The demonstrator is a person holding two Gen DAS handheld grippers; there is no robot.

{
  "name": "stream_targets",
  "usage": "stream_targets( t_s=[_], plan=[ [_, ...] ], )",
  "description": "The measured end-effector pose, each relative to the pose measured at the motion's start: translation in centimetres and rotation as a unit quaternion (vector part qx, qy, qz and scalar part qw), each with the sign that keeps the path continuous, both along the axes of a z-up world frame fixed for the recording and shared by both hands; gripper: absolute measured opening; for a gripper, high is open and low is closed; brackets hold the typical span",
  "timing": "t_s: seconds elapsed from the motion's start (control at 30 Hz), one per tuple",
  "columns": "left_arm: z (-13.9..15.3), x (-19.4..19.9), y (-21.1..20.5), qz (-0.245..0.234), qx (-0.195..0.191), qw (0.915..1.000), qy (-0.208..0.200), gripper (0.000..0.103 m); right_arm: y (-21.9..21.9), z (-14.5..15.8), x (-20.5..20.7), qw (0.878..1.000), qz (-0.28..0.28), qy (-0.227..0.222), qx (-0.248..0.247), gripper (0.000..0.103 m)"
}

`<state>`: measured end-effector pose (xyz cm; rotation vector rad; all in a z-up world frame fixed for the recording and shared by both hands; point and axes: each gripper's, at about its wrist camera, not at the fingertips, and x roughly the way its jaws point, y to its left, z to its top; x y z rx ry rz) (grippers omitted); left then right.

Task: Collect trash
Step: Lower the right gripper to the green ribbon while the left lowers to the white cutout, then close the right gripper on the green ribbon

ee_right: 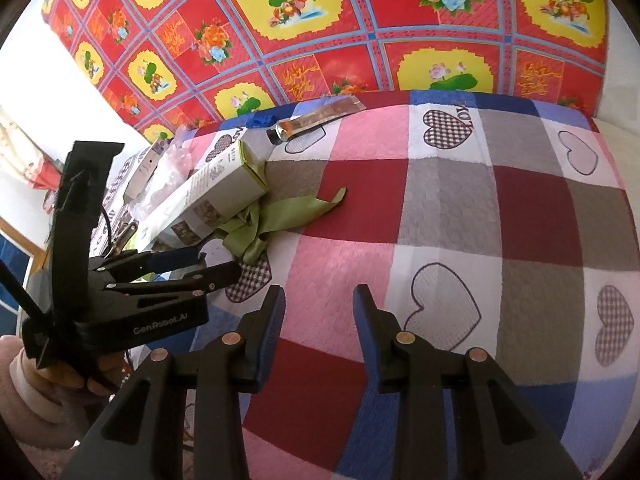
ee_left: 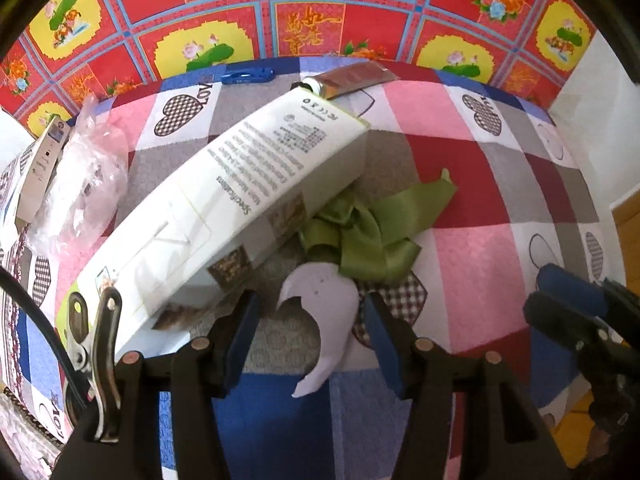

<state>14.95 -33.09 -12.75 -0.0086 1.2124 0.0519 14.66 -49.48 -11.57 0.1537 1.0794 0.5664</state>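
- Left gripper (ee_left: 310,320): fingers apart, one each side of a white scrap (ee_left: 326,312) on the quilt (ee_left: 480,264). Pads not pressing it, as far as the left view shows.
- Scrap: curled, torn-looking piece; its lower tip runs down between the finger bases. Material not clear, paper or thin plastic.
- Green ribbon (ee_left: 368,232) at 1 o'clock of the scrap, just touching its top edge; crumpled, one tail points to 2 o'clock.
- Long white box (ee_left: 224,216) lies tilted from 8 o'clock to 1 o'clock, its near side over part of the ribbon. Print on it too blurred to read, apart from a heading-like line.
- Tube (ee_left: 352,78) at 12 o'clock, beyond the box's far end, cap towards the box; label unreadable.
- Blue clip-like thing (ee_left: 248,76) at 11 o'clock, on the quilt's far edge; what it is I cannot tell.
- Clear plastic wrap (ee_left: 80,176) at 9 o'clock, crumpled; a second small box (ee_left: 40,160) beside it, cut by the frame edge.
- Right gripper (ee_right: 320,316): fingers apart, nothing between them, over bare quilt squares. In the left view only its tip shows at 3 o'clock, cut off.
- Right view: left gripper at 9 o'clock, a hand (ee_right: 72,376) under it, mostly hidden by the black body.
- Red floral cloth (ee_left: 320,12) fills the far side, 12 o'clock.
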Motion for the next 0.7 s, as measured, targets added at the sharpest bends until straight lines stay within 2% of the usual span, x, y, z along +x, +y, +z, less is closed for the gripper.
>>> stream_targets(
  t_s=[0.13, 0.17, 0.2, 0.33, 0.37, 0.43, 0.53, 0.7],
  plan=[
    [-0.1, 0.1, 0.0, 0.014, 0.0, 0.9999, -0.006, 0.056, 0.5, 0.0, 0.8, 1.0, 0.008, -0.007, -0.008, 0.036],
    [0.0, 0.1, 0.0, 0.016, 0.001, 0.9998, -0.008, 0.053, 0.7, 0.0, 1.0, 1.0, 0.012, -0.008, -0.006, 0.036],
    [0.0, 0.0, 0.1, 0.017, 0.0, 0.9998, -0.011, 0.043, 0.8, 0.1, 1.2, 1.0, 0.016, -0.009, -0.005, 0.036],
    [0.2, -0.3, 0.4, 0.021, -0.007, 0.9997, -0.009, 0.042, 1.7, 0.3, 1.7, 0.999, 0.032, -0.012, -0.002, 0.037],
    [0.3, -0.6, 0.7, 0.025, -0.009, 0.9996, -0.009, 0.042, 1.9, 0.3, 1.8, 0.999, 0.036, -0.012, -0.001, 0.039],
    [0.4, -0.9, 1.2, 0.033, -0.014, 0.9993, -0.01, 0.042, 2.5, 0.2, 2.0, 0.999, 0.045, -0.008, 0.004, 0.05],
    [0.7, -1.6, 2.3, 0.048, -0.023, 0.9985, -0.01, 0.042, 3.6, 0.0, 2.4, 0.998, 0.059, -0.003, 0.013, 0.059],
    [1.2, -2.5, 4.4, 0.076, -0.028, 0.9966, -0.015, 0.042, 6.4, -0.4, 3.2, 0.996, 0.085, -0.009, 0.0, 0.062]
  ],
)
